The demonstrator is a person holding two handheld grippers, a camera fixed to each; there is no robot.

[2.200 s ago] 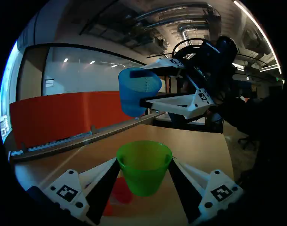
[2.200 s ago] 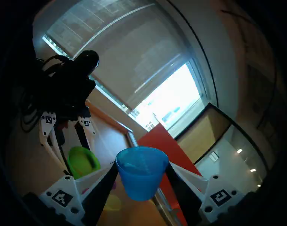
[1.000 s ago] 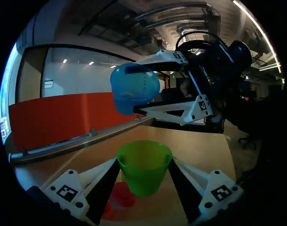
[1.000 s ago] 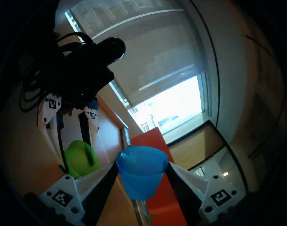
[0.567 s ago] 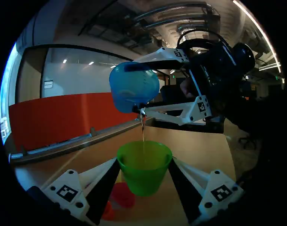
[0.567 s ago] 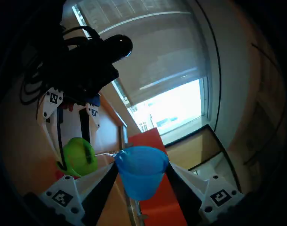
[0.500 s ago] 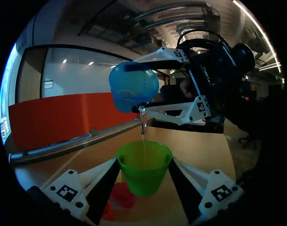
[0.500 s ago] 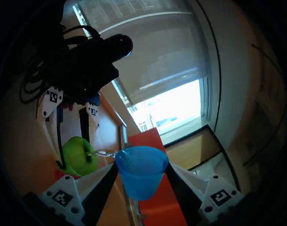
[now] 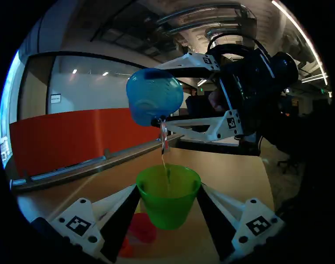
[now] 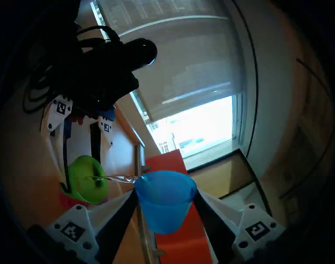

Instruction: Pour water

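L: my left hand-held gripper [image 9: 167,190] clamped on tapered translucent green plastic cup [image 9: 168,209], lower centre | R: right hand-held gripper [image 10: 165,193] clamped on tipped translucent blue cup [image 9: 153,97], upper centre | thin water stream [image 9: 163,141] drops into green cup | smooth wooden worktop [image 9: 231,171]; red bits [image 9: 142,227] lower left, half hidden by my finger

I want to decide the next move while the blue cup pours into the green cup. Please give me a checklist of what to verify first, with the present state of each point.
1. Left gripper jaws closed on both sides of the green cup: ok.
2. Right gripper jaws closed on both sides of the blue cup: ok.
3. Green cup upright: ok.
4. Blue cup tilted, its lip above the green cup's mouth: ok.
5. Water stream falls inside the green cup's rim: ok.
6. Water level in the green cup, and water left in the blue cup: cannot tell.
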